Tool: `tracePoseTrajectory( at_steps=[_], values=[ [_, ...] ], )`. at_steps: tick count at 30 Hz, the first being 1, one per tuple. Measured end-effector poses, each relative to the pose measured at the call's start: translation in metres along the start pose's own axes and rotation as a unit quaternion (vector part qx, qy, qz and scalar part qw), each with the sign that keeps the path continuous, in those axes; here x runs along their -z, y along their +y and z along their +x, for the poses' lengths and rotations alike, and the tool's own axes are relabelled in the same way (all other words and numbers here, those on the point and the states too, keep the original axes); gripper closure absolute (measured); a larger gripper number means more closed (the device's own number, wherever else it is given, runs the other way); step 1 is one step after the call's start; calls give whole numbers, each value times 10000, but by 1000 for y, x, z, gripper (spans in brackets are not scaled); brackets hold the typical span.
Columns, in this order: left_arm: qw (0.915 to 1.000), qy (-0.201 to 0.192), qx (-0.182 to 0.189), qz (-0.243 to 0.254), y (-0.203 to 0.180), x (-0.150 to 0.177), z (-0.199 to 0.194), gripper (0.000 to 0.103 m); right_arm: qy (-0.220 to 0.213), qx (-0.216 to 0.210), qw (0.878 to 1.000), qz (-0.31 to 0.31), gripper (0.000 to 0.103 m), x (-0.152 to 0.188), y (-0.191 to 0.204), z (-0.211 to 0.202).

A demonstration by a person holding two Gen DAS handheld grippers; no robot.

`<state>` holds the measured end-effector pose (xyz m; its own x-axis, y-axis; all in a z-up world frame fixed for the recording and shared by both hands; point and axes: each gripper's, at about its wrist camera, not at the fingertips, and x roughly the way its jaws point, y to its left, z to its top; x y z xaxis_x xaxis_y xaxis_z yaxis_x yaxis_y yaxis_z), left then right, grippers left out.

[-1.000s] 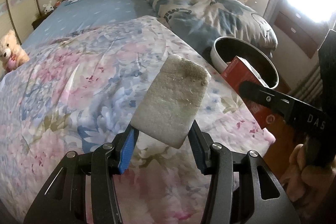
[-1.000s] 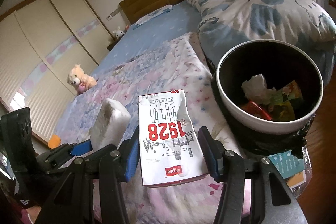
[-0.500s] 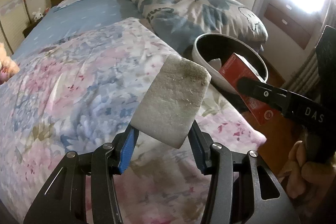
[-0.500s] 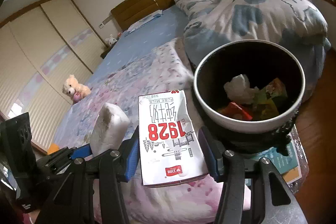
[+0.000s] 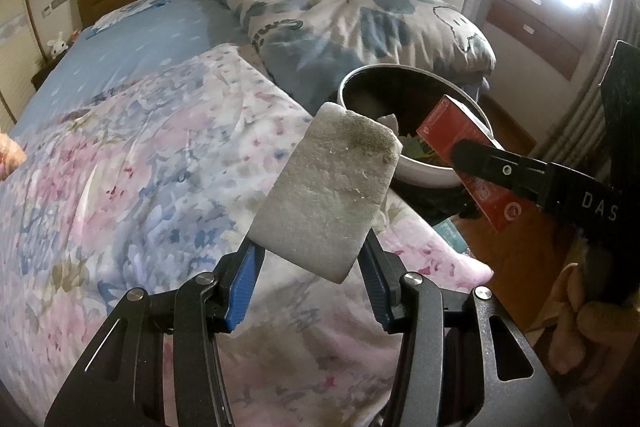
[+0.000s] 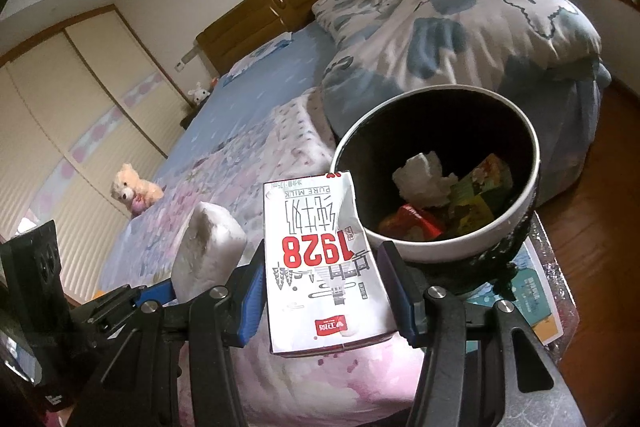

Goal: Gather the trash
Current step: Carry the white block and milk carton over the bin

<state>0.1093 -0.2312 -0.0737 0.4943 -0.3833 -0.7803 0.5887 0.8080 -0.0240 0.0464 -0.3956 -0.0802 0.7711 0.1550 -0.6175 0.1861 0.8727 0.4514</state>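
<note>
Gripping a sponge [image 5: 326, 187] and milk carton [image 6: 324, 267] beside the bin [image 6: 516, 227].

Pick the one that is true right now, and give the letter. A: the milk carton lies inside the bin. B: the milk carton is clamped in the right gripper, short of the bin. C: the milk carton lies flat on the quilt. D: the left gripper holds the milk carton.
B: the right gripper is shut on the milk carton, which sits just short of the bin; the left gripper holds a sponge.
</note>
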Motion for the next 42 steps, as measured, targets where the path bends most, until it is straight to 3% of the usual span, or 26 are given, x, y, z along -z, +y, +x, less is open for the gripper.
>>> tracePoseTrajectory(
  at_steps=[42],
  values=[
    [9982, 170, 169, 553, -57, -43, 41, 56, -275, 289, 9981, 479, 49, -34, -61, -13]
  ],
)
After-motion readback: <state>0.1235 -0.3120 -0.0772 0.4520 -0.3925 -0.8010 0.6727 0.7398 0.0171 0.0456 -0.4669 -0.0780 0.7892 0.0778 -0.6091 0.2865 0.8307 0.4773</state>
